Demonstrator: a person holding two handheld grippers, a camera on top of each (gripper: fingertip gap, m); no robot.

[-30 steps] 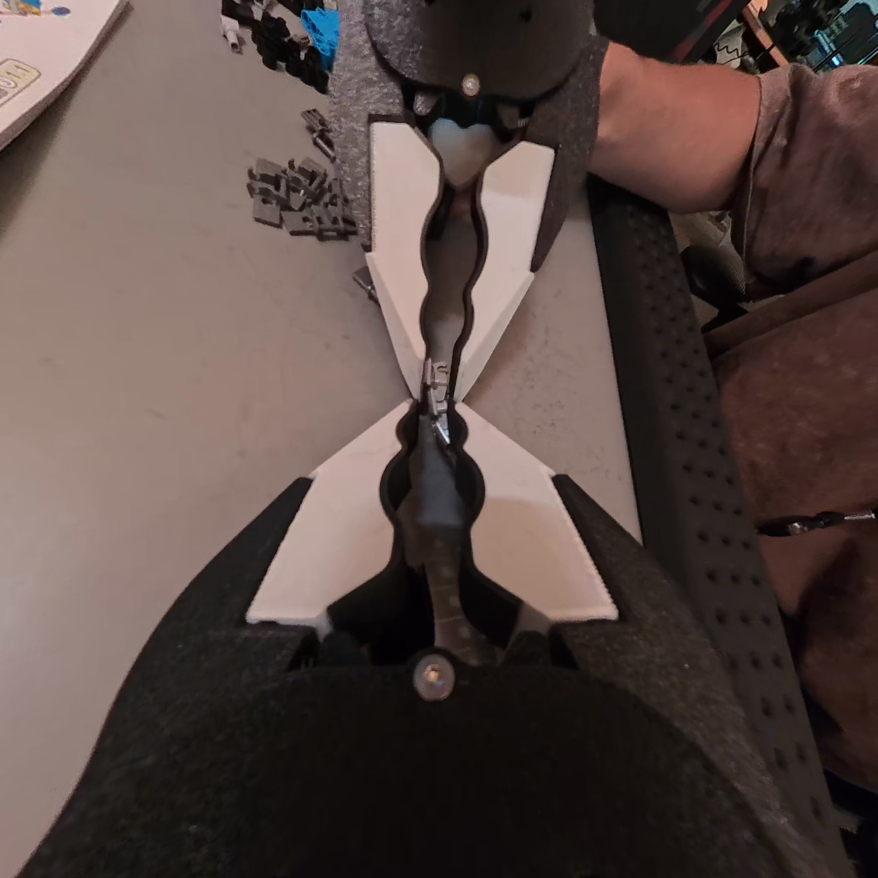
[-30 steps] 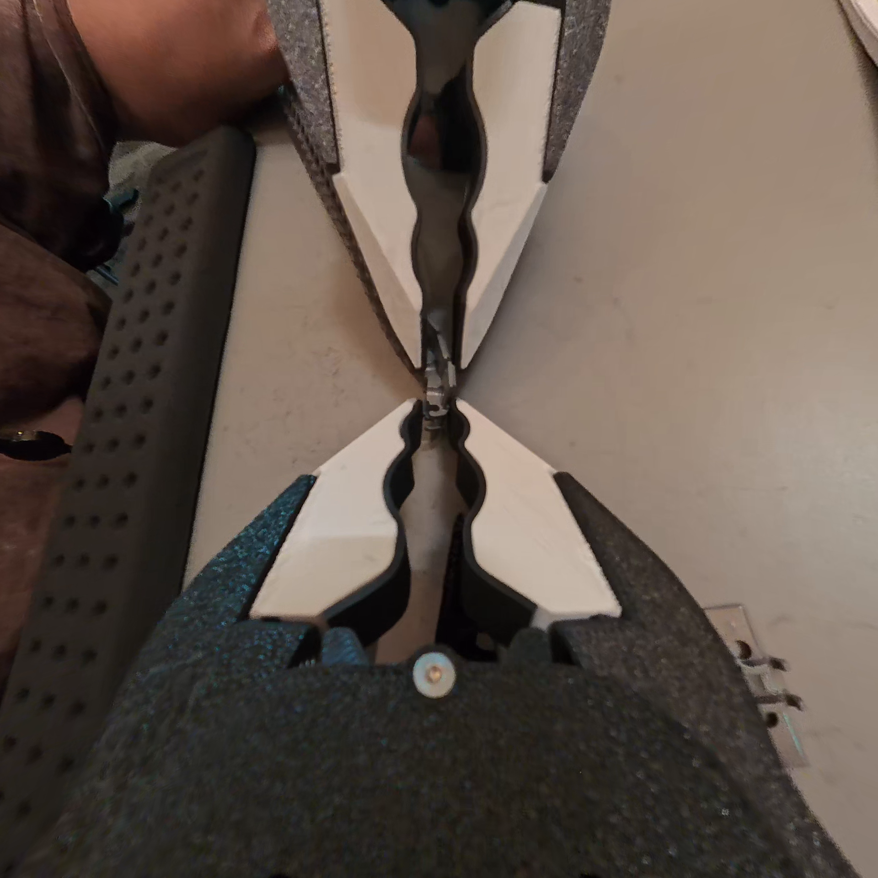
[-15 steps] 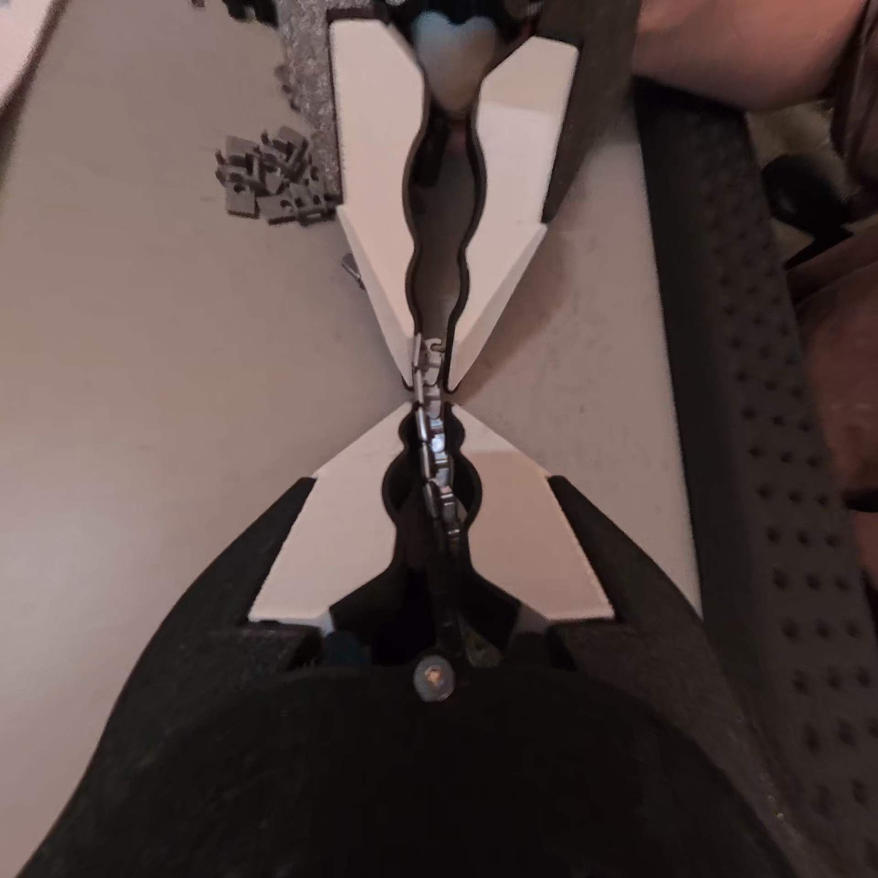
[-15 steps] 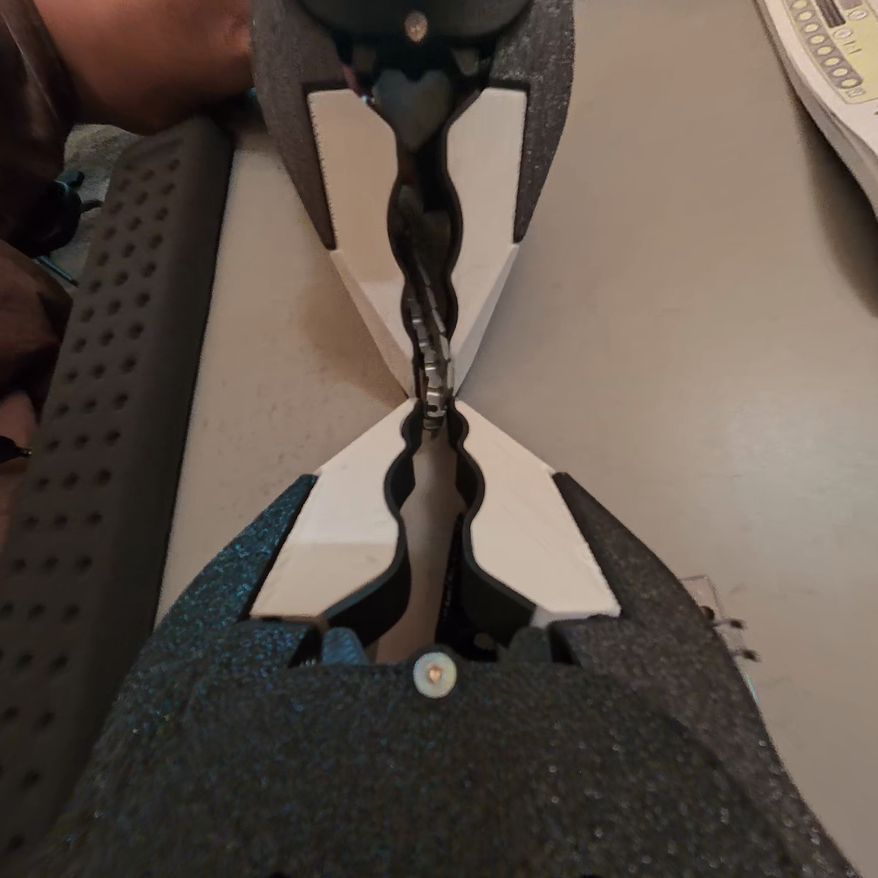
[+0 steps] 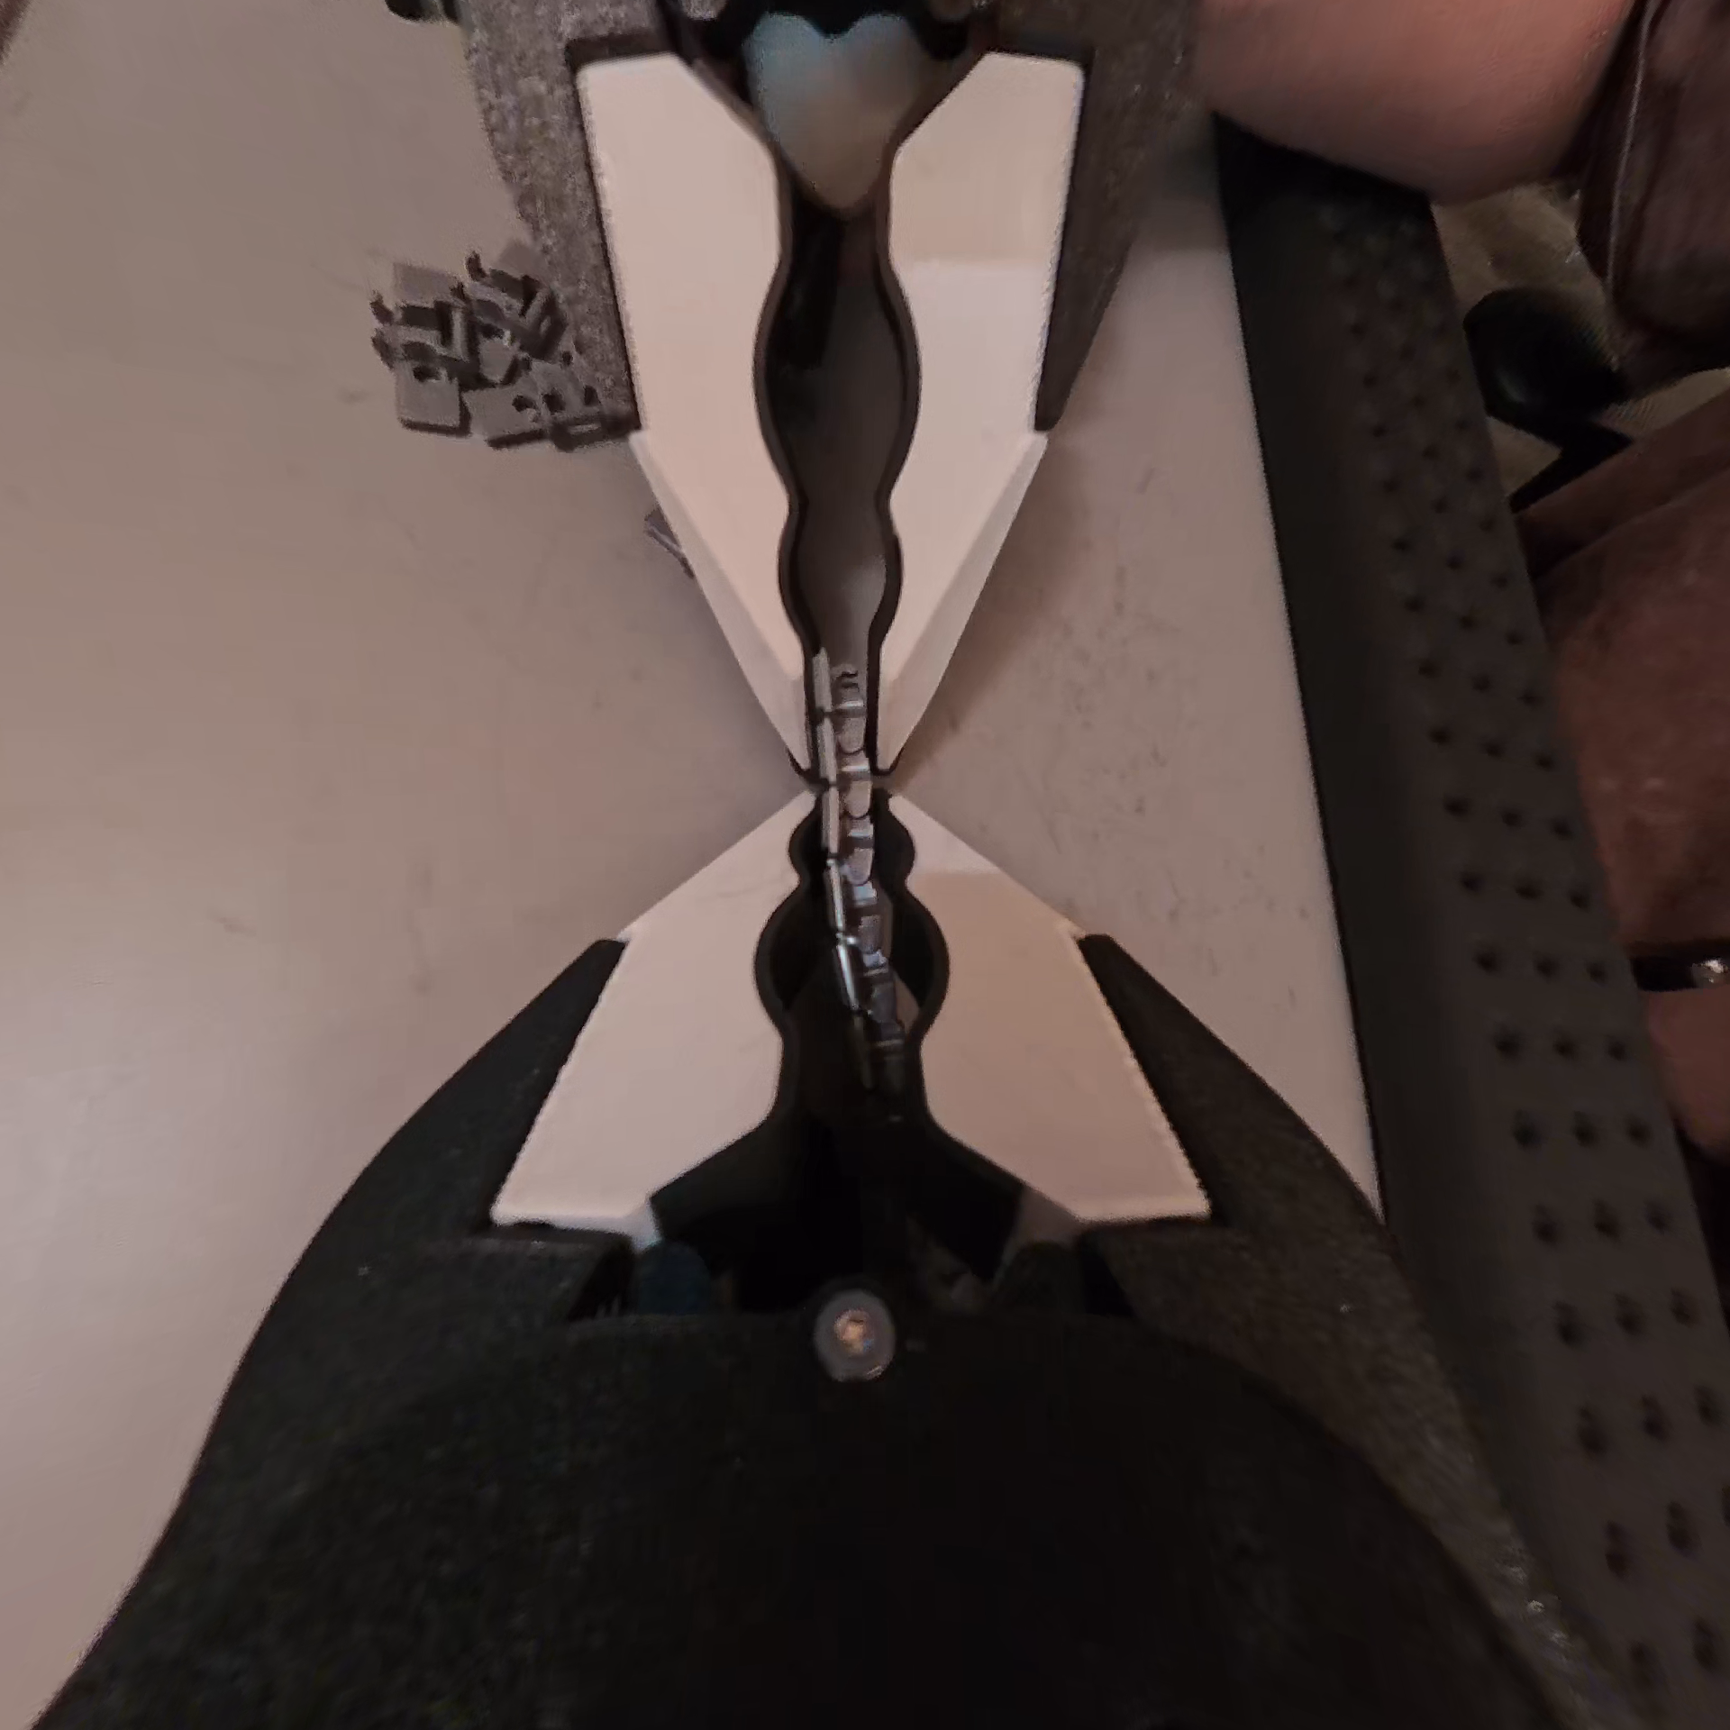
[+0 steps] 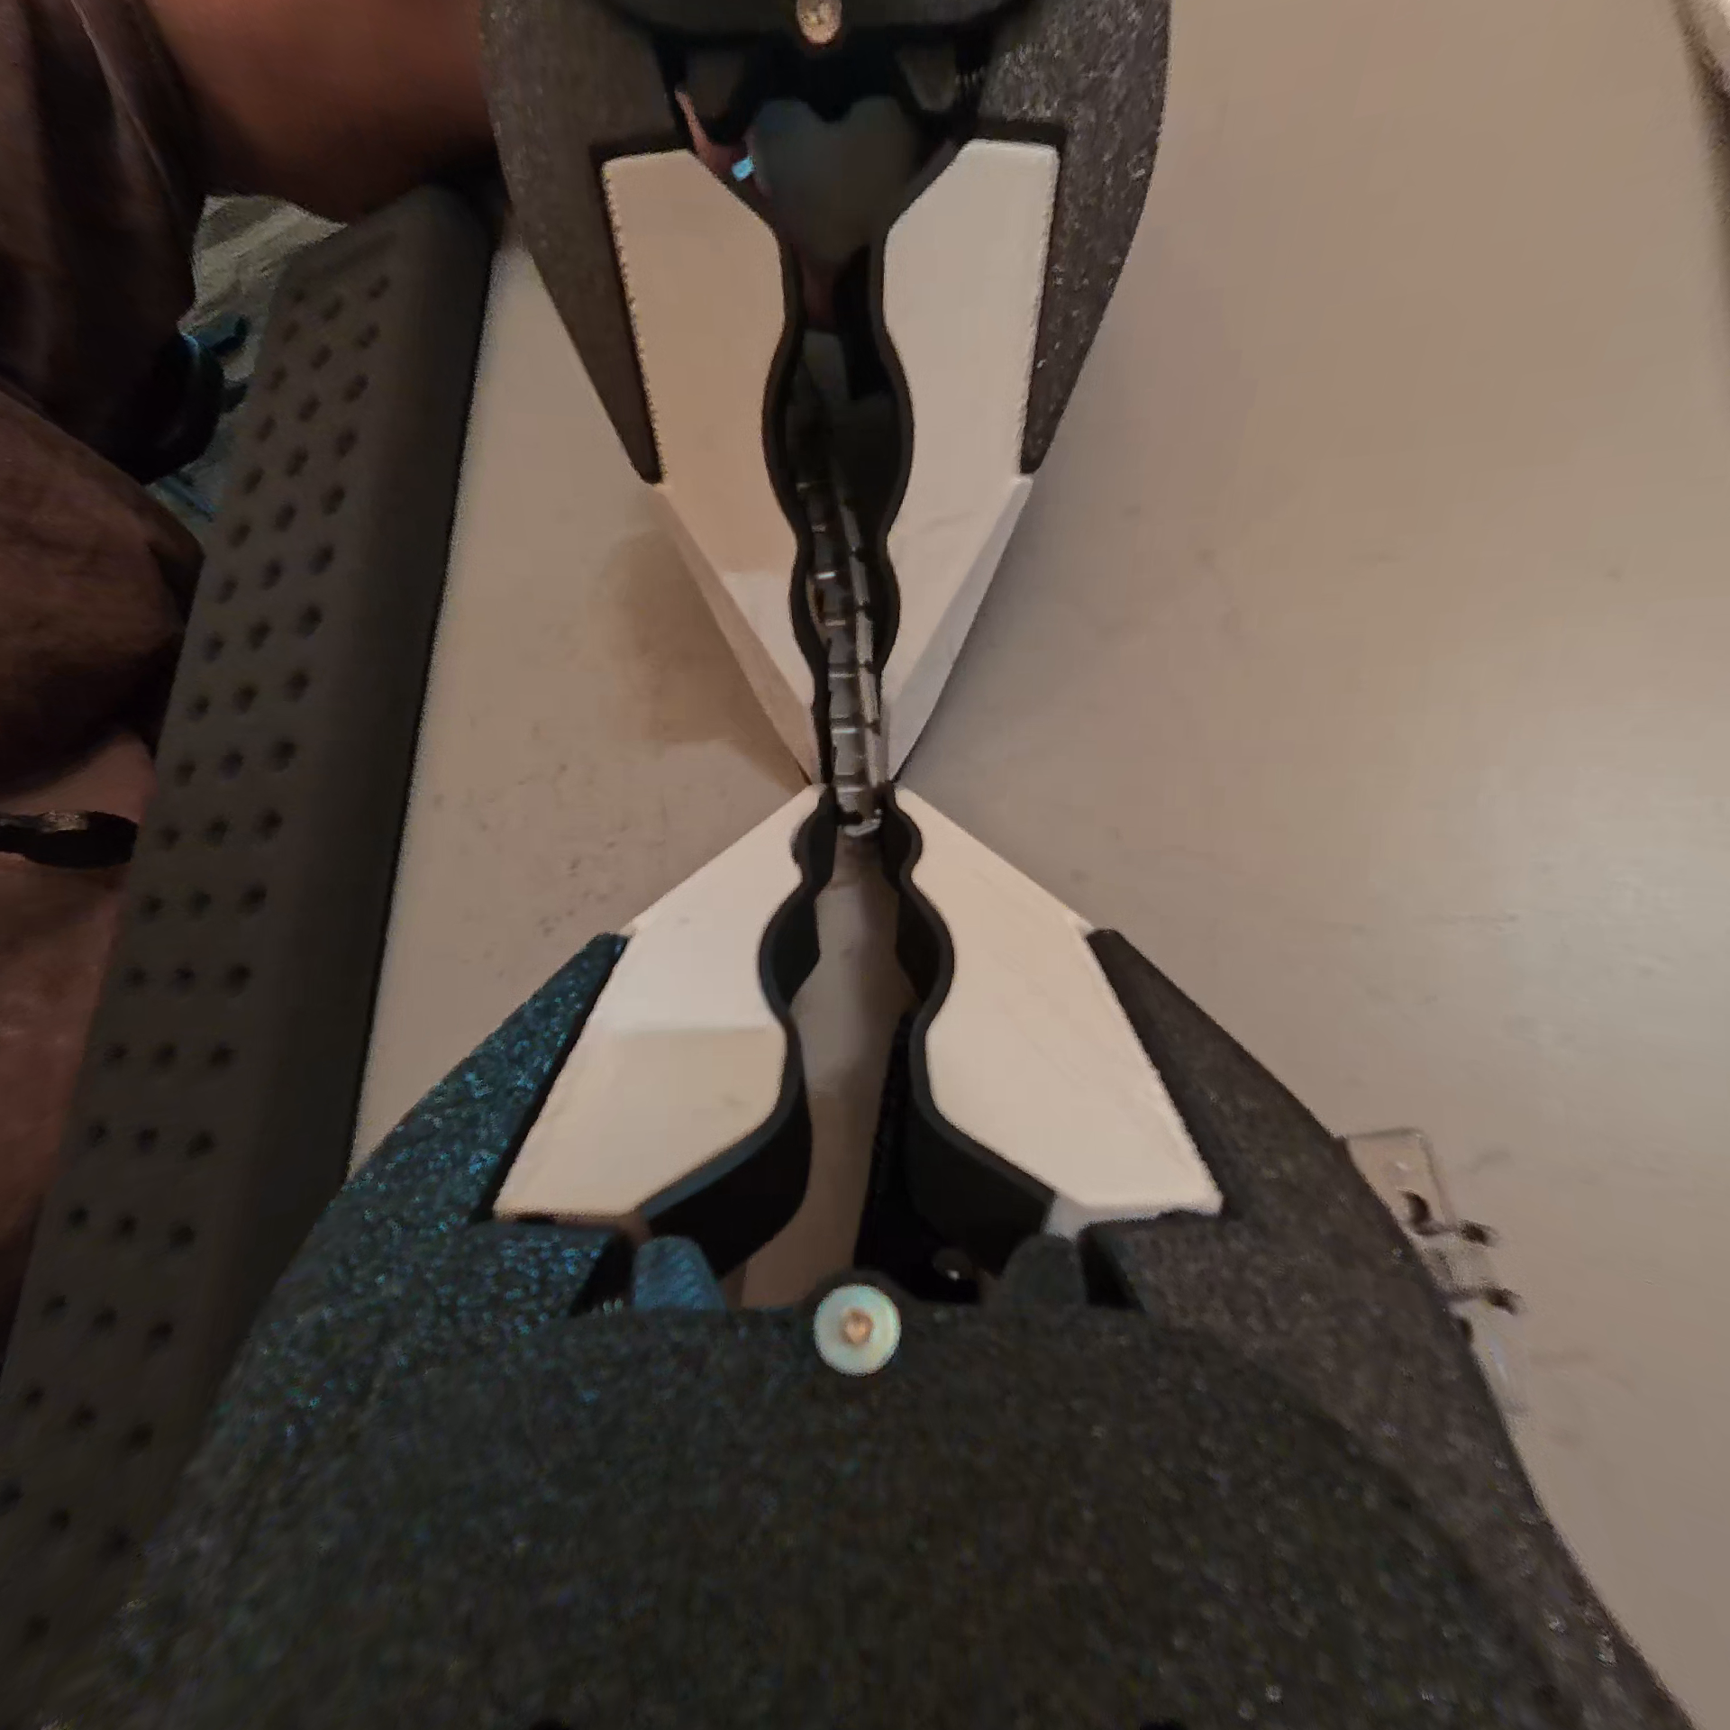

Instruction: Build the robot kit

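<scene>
- both grippers meet tip to tip over a beige table [image 5: 281, 843], and a short metal chain [image 5: 847, 796] of small linked segments runs between them
- left gripper [image 5: 847, 814] has its white fingers [image 5: 711, 1011] pinched together on the chain. most of the chain's length trails back into the wavy black slot between them
- right gripper [image 6: 857, 810] is clamped on the other end of that same chain [image 6: 852, 674], with only the last link or so caught right at its tips
- from the left wrist view, the right gripper [image 5: 843, 749] comes in from the top of the frame, pointing straight at the camera, fingers squeezed onto the chain
- from the right wrist view it's mirrored: the left gripper [image 6: 852, 768] comes in from the top with the chain running up inside its slot
- the chain looks held up off the table rather than lying on it, though i can't be sure of the gap
- a little heap of small grey parts [image 5: 477, 365] sits on the table just beside the right gripper's foam padding
- a dark perforated strip [image 5: 1460, 843] runs along the table edge, with a person's forearm [image 5: 1404, 84] above it
- a small metal bracket [image 6: 1414, 1208] lies on the table close by the right gripper's body, partly hidden behind it
</scene>
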